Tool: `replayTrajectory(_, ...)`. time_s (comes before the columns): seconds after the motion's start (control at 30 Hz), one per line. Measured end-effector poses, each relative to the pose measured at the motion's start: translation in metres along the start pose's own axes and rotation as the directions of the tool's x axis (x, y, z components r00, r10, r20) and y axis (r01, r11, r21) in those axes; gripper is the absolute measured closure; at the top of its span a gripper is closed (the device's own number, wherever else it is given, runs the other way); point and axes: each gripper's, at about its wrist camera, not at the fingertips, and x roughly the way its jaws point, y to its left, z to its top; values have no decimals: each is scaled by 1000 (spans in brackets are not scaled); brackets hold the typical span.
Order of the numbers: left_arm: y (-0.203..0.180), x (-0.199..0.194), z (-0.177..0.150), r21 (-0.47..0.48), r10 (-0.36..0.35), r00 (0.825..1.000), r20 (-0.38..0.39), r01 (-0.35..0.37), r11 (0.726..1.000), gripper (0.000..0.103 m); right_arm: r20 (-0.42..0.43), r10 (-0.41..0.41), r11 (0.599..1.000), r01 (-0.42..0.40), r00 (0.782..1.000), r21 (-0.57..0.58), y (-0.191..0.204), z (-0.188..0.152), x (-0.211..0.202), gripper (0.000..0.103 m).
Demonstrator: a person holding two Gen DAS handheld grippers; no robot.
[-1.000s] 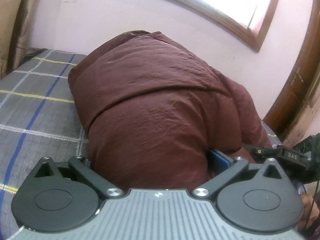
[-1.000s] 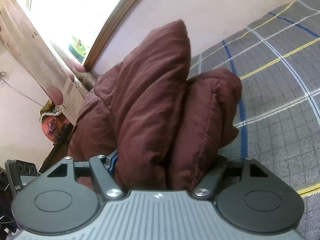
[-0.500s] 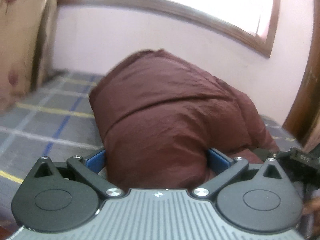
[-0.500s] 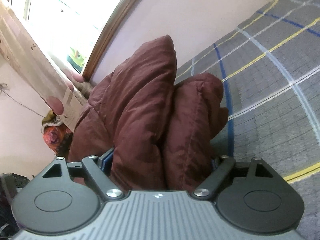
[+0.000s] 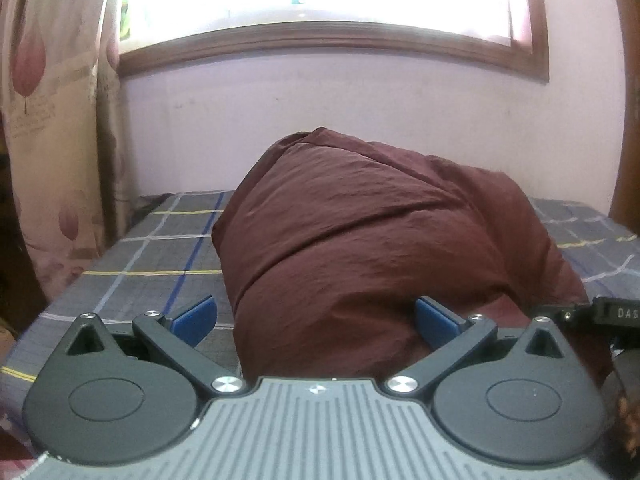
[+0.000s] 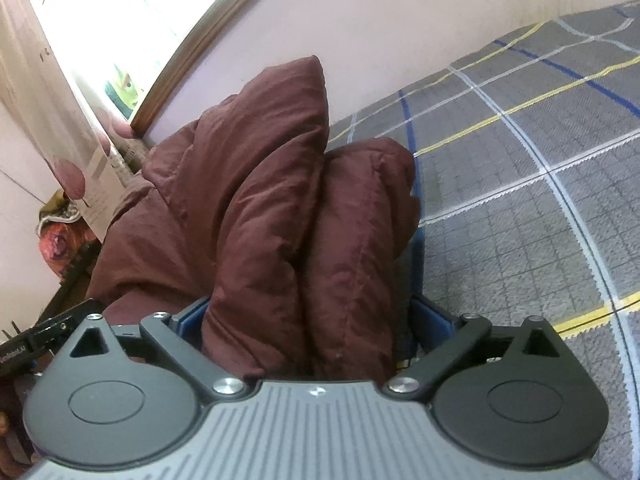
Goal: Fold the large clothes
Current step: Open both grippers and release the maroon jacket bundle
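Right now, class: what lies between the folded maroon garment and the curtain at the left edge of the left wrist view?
Only bare checked bedsheet lies between the maroon garment and the curtain; nothing else rests there, as the left wrist view shows.

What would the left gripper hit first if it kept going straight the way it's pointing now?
The left gripper would meet the maroon padded garment at once: its folded bulk already sits between the open jaws, hard against the right pad, with a gap at the left pad.
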Motion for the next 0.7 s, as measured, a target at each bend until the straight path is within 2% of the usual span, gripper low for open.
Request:
replayTrajectory(0.4,-17,-15,3,-5,60,998,-11,-60,998,0,60,-119,985,125,991,-115,31,-3,-18,0)
replayTrajectory(0.53,-17,-24,3,-44,84,996,22,-83,996,0,67,-138,980,146,988,-138,39,-2,-23,0)
replayTrajectory(0.63,-21,-29,4,-28,115,993,39,-114,993,0,83,-162,972,173,983,-156,46,-2,-28,0)
replayTrajectory(0.7,-22,-30,5,-12,106,994,34,-105,994,0,100,-180,964,196,979,-181,53,-2,-31,0)
